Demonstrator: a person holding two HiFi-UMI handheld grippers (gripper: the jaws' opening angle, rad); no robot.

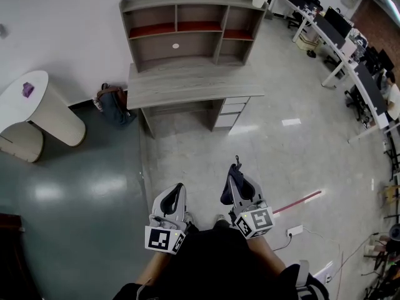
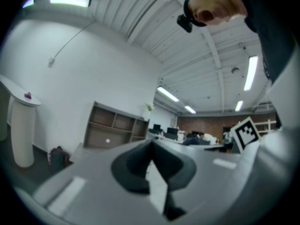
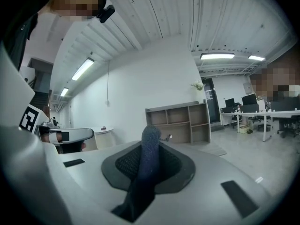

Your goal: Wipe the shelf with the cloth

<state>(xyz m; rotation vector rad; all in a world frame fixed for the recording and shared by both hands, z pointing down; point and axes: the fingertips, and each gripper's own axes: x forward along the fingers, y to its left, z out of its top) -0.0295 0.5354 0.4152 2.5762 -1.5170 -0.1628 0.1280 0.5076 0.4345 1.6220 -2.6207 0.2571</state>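
The grey wooden shelf unit stands on a desk against the far wall, well ahead of both grippers; it also shows small in the distance as the shelf unit and the shelf unit. My right gripper is shut on a dark blue cloth, which sticks up between the jaws as a rolled strip, the cloth. My left gripper is held low beside it, jaws shut together with nothing between them in the left gripper view.
A white round table with a small purple object stands at the left. A dark bag lies by the desk's left leg. Office desks with monitors line the right. A red-and-white stick and a power strip lie on the floor.
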